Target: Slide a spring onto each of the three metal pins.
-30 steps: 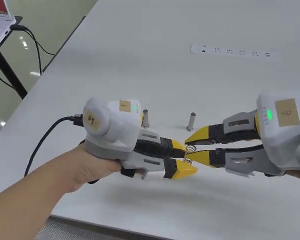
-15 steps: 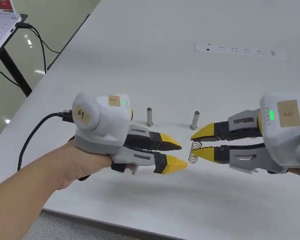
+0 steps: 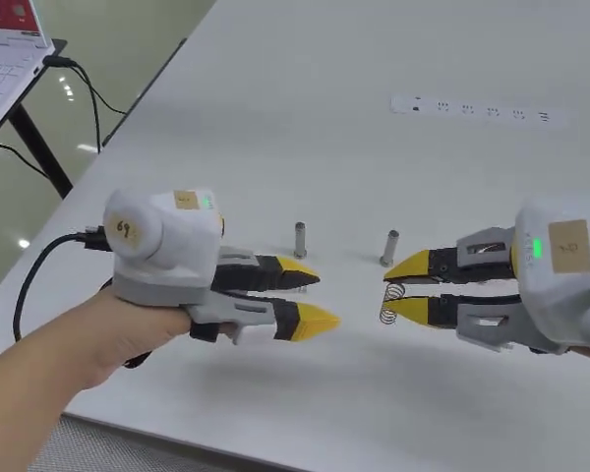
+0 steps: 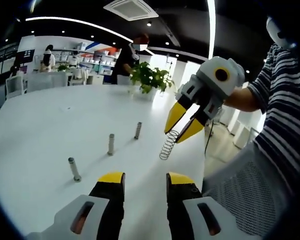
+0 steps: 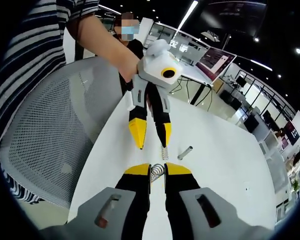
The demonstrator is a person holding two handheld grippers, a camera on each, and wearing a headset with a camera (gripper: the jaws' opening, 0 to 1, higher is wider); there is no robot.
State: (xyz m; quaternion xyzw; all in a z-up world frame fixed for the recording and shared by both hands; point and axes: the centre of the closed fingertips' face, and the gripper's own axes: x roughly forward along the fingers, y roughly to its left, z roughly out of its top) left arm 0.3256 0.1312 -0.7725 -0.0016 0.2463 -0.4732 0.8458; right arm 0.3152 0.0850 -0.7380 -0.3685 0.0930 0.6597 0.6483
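White bench (image 3: 275,118) in an open office, with a power strip (image 3: 467,110) far off at 1 o'clock and a laptop (image 3: 0,49) on a stand at 10.

Head view:
- The right gripper (image 3: 387,293) is at 3 o'clock, jaws clamped on a spring (image 3: 389,303) that sits crosswise at the tips, clear of the bench.
- The left gripper (image 3: 324,298) is at 8 o'clock, jaws apart and holding nothing, its tips facing the spring across a gap.
- The first pin (image 3: 389,248) stands upright just past the right tips, at 12 o'clock from the spring.
- The second pin (image 3: 300,239) is at 10 o'clock from the spring, farther off.

Left gripper view:
- Its own jaws are spread at 6 o'clock with nothing between them.
- The pins stand in a row, with the third pin (image 4: 74,169) nearest at 8 o'clock.
- The far pin looks ribbed and may already carry a spring, but I can't tell.
- The other gripper holds the spring by its top at 2 o'clock, the coil hanging free beside that far pin.

Right gripper view:
- The coil is pinched between its own tips at 6 o'clock.
- The open left gripper is straight ahead at 12.
- A mesh chair (image 5: 40,140) is at 9.

Likely step in hand is carrying the spring to a bare pin. To do it well:
- Turn the coil so its axis is upright and its open end points down.
- Centre it over the pin top, then lower it straight.
- Grip lightly so the coil isn't squashed.
- Let go only once the coil has caught the pin.
- The left tips could steady the loose end.
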